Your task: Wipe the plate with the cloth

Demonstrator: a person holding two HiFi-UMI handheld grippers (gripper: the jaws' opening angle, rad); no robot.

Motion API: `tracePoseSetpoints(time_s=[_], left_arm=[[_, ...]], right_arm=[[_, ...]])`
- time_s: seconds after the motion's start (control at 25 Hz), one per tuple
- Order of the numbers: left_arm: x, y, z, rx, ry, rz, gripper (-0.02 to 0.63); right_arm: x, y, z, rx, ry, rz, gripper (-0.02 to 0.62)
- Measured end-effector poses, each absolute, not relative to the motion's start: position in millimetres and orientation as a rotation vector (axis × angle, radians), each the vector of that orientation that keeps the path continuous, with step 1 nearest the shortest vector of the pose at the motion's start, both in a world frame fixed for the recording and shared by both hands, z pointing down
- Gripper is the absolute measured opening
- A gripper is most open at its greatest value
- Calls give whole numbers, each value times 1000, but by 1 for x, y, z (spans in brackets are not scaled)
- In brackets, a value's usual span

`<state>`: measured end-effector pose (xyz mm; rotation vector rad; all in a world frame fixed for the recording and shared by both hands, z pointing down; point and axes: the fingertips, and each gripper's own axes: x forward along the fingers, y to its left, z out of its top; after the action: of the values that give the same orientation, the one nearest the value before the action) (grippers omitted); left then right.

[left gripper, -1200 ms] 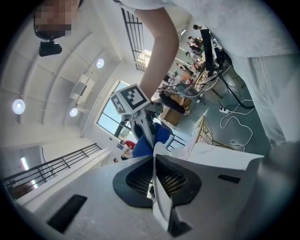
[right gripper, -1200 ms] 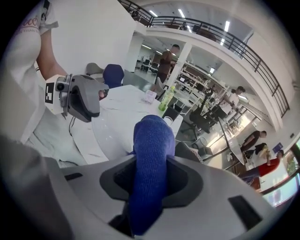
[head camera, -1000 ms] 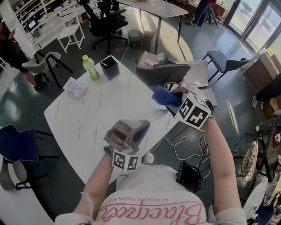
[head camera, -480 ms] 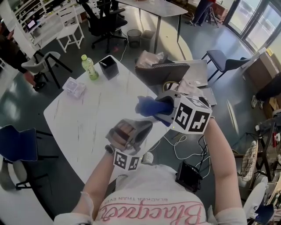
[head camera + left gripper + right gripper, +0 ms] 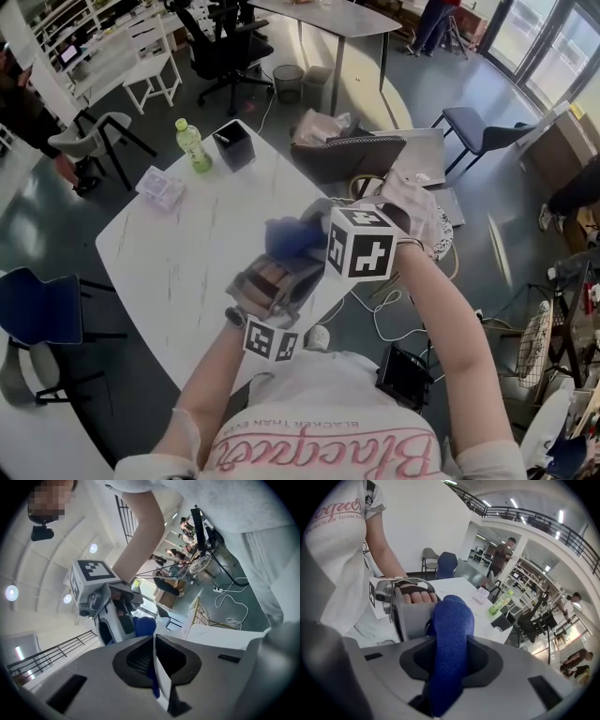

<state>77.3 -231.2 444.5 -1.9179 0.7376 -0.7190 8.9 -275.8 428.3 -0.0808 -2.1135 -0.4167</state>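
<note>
Working above the white marble-look table (image 5: 178,253) at middle left of the head view, close to its lower right edge. Judging the step as the last moment ahead of the wipe: cloth poised at the plate, contact not confirmable in any view.

Gripping the plate (image 5: 272,279) clear of the table at frame centre with the left gripper (image 5: 155,645), jaws pressed tight onto the thin white rim, seen edge-on at lower centre of the left gripper view.

Pinching the blue knitted cloth (image 5: 449,634) in the right gripper (image 5: 450,660), jaws closed on its middle, with a rounded wad pushed out past the tips, just above the plate's upper edge in the head view.

Calling next, probably, for pressing that wad flat against the plate's face and sweeping across it, with a firm left grip against the push, guarding against pivot under a rim-only pinch.

Sitting apart at the table's upper left: a green drink bottle (image 5: 192,143), a black open container (image 5: 233,143) and a small clear plastic box (image 5: 161,186).

Reading, upside down on the white T-shirt at the lower edge of the head view, "BLACKER THAN EVER" under pink script too looped to make out. Finding no legible label on the bottle.
</note>
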Motion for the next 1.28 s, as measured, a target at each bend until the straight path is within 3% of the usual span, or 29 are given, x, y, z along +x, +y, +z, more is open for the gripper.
tracePoseSetpoints(time_s=[0.72, 1.28], left_arm=[[78, -229, 447, -1948, 717, -726, 17], [32, -267, 434, -2319, 1098, -602, 15]], right_arm=[[43, -346, 501, 132, -1961, -297, 119], [124, -369, 450, 542, -2077, -170, 119]])
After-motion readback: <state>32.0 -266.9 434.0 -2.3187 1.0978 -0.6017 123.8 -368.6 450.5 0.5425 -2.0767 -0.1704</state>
